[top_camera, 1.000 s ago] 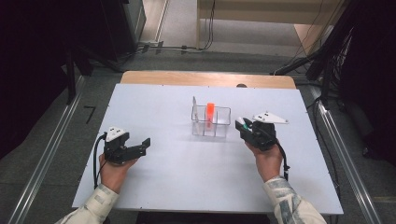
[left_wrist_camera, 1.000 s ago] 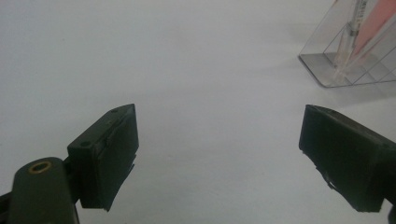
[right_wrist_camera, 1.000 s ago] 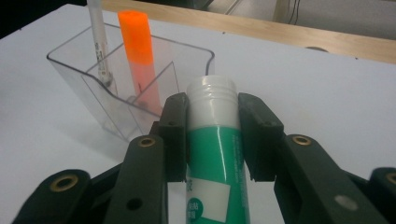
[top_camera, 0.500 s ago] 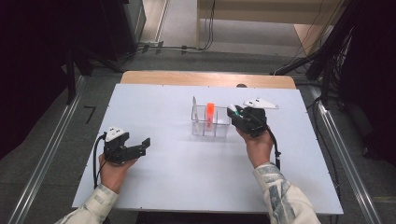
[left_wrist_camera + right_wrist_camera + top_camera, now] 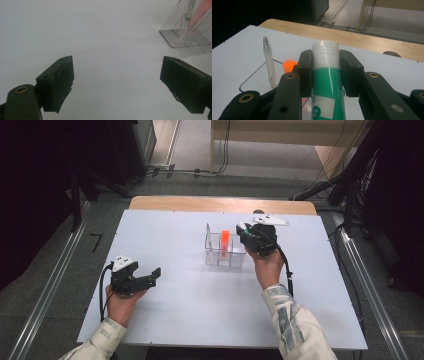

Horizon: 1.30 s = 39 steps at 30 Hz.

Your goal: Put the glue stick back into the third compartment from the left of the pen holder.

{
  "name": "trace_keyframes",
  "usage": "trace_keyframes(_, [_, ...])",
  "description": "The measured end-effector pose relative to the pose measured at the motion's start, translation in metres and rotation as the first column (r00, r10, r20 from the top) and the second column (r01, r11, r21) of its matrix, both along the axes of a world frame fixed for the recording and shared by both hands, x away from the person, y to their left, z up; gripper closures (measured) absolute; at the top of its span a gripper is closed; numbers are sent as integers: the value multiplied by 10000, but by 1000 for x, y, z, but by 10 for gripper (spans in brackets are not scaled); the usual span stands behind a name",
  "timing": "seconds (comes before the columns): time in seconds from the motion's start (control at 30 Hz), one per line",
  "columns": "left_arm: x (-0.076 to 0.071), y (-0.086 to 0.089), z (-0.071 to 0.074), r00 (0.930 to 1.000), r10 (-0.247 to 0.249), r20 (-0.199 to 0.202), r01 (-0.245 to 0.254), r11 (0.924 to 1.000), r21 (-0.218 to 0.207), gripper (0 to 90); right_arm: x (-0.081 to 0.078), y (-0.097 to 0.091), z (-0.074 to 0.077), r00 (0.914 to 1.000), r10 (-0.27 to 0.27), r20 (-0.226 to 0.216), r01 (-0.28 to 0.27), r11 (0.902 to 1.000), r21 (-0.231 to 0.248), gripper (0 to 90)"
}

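A clear plastic holder (image 5: 235,258) with compartments stands mid-table. An orange marker (image 5: 225,239) and a white pen (image 5: 208,232) stand upright in it. My right gripper (image 5: 244,231) hovers at the holder's right end, shut on a green-and-white glue stick (image 5: 325,75) that stands upright between its jaws, white cap end up. From the right gripper view (image 5: 325,57) the pen (image 5: 269,62) and the marker's orange tip (image 5: 289,65) lie just beyond. My left gripper (image 5: 154,276) rests at the table's left, open and holding nothing (image 5: 120,80). The holder (image 5: 185,37) lies ahead of it to the right.
The white tabletop (image 5: 200,315) has a wooden strip (image 5: 220,204) along its far edge. Metal rails (image 5: 55,275) run along the floor on both sides. Cables (image 5: 175,170) and dark furniture sit beyond the table.
My right gripper has carried the glue stick leftward and up, from right of the holder to its right end. The left gripper has stayed put.
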<state>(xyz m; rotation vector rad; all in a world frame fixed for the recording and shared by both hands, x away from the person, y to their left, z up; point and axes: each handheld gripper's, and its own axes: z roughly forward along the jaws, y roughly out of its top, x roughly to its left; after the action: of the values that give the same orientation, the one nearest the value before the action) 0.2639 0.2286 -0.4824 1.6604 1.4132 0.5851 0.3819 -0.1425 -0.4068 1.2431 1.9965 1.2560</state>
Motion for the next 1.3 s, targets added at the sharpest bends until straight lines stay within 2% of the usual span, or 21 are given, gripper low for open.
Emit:
trace_keyframes(0.27, [0,0,0,10000,-7,15,7,10000,-2,125,8,11,4,10000,-14,11,14,10000,46,627])
trace_keyframes(0.6, [0,1,0,10000,-12,16,12,10000,-18,125,18,18,1,9997,-97,-205,103,9995,293,625])
trace_keyframes(1.3, [0,1,0,10000,-31,8,31,10000,-13,125,19,17,-1,9994,-131,-311,144,9990,431,621])
